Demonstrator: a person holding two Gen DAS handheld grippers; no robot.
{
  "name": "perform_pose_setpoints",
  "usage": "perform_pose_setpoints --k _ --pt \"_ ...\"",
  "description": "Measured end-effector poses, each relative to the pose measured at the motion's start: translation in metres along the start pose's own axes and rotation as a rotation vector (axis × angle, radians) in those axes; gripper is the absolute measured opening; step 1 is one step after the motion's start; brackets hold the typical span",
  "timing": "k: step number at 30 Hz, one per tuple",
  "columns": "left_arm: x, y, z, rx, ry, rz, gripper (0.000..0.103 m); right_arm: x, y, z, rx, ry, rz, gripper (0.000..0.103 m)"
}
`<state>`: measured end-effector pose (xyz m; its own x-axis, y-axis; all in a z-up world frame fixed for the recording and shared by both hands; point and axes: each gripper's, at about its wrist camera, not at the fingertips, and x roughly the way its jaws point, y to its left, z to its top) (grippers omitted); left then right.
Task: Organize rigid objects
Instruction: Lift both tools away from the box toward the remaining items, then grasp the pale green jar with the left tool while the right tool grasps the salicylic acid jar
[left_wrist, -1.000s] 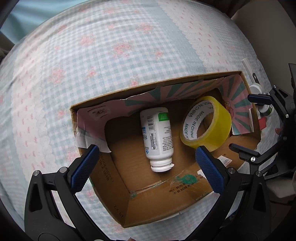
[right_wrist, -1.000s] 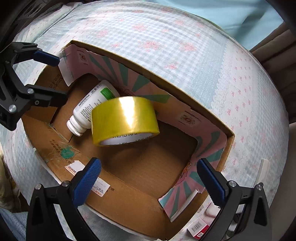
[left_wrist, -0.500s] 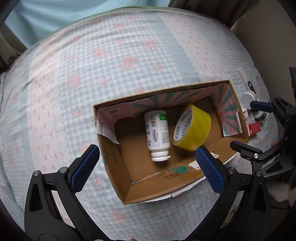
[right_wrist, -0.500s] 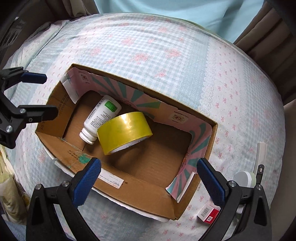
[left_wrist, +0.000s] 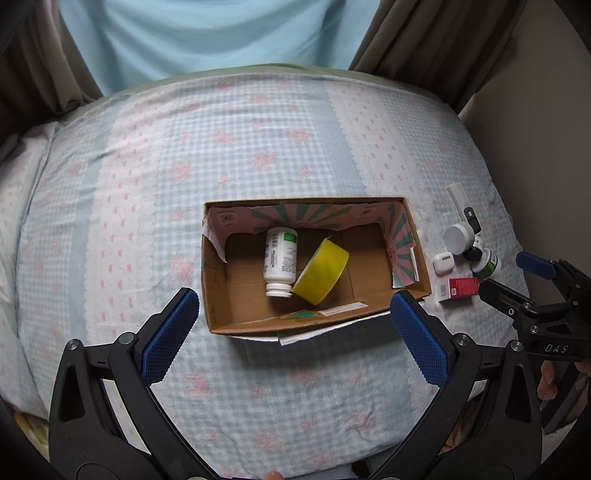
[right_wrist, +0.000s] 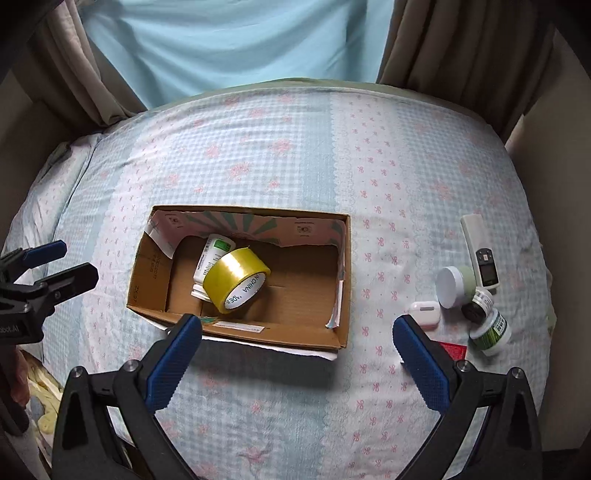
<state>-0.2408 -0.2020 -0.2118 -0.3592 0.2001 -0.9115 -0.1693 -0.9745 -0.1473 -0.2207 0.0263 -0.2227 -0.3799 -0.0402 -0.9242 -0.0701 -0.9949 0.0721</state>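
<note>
Resting in box (right_wrist: 343, 266): bottle (left_wrist: 280, 260), tape (right_wrist: 236, 280) | both claws spread, nothing held | risk: tilted tape may be toppled by later drops

A white bottle (left_wrist: 280, 261) and yellow tape roll (left_wrist: 320, 276) lie touching inside the cardboard box (left_wrist: 218, 291).

We see a bed (right_wrist: 295, 155) (checked floral cover) bearing a cardboard box (right_wrist: 343, 280), with small bottles (right_wrist: 491, 328) clustered near its right

Bottle (right_wrist: 207, 267) cap hidden behind tape roll (right_wrist: 236, 278), red box (right_wrist: 452, 349) half covered by right tongs' finger (right_wrist: 421, 365), labels too small to read
</note>
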Motion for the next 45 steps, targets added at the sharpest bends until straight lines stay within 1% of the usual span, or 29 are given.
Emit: perform_pose_setpoints --k 6,9,12,14,17,20,23,25,29,33,37,40,45 --pt "-0.019 -0.053 -0.029 -0.021 0.002 -0.026 0.103 -0.042 -0.057 -0.025 0.04 -0.018 -0.074 0.103" --pt "-0.025 -0.088 -0.039 -0.019 -0.009 -0.017 0.103 -0.057 -0.092 -0.04 0.055 -0.029 -0.101 0.103" --pt "-0.029 -0.123 -0.045 -0.034 -0.018 -0.023 0.103 -0.066 -0.128 -0.054 0.057 -0.029 -0.095 0.103" --pt "-0.027 -0.147 -0.046 -0.038 -0.017 -0.044 0.103 -0.071 -0.154 -0.062 0.068 -0.039 -0.104 0.103" --pt "-0.016 -0.179 -0.04 -0.035 -0.001 -0.055 0.103 -0.075 -0.19 -0.071 0.106 -0.041 -0.118 0.103" --pt "-0.005 -0.205 -0.029 -0.048 0.013 -0.084 0.103 -0.073 -0.223 -0.077 0.172 -0.03 -0.104 0.103" --pt "0.01 -0.228 -0.014 -0.047 0.029 -0.1 0.103 -0.066 -0.249 -0.082 0.229 -0.019 -0.101 0.103" --pt "0.023 -0.245 -0.002 -0.038 0.049 -0.105 0.103 -0.059 -0.264 -0.084 0.266 -0.008 -0.103 0.103" --pt "0.053 -0.271 0.019 -0.033 0.082 -0.118 0.103 -0.039 -0.292 -0.085 0.368 0.021 -0.079 0.103" --pt "0.092 -0.296 0.039 -0.035 0.131 -0.123 0.103 -0.013 -0.313 -0.081 0.453 0.056 -0.064 0.103" --pt "0.141 -0.318 0.054 -0.033 0.199 -0.117 0.103 0.016 -0.325 -0.076 0.5 0.1 -0.063 0.103" --pt "0.185 -0.333 0.063 -0.028 0.253 -0.108 0.103 0.044 -0.331 -0.072 0.525 0.152 -0.074 0.103" --pt "0.253 -0.347 0.068 -0.058 0.352 -0.111 0.103 0.09 -0.341 -0.073 0.587 0.239 -0.093 0.103"
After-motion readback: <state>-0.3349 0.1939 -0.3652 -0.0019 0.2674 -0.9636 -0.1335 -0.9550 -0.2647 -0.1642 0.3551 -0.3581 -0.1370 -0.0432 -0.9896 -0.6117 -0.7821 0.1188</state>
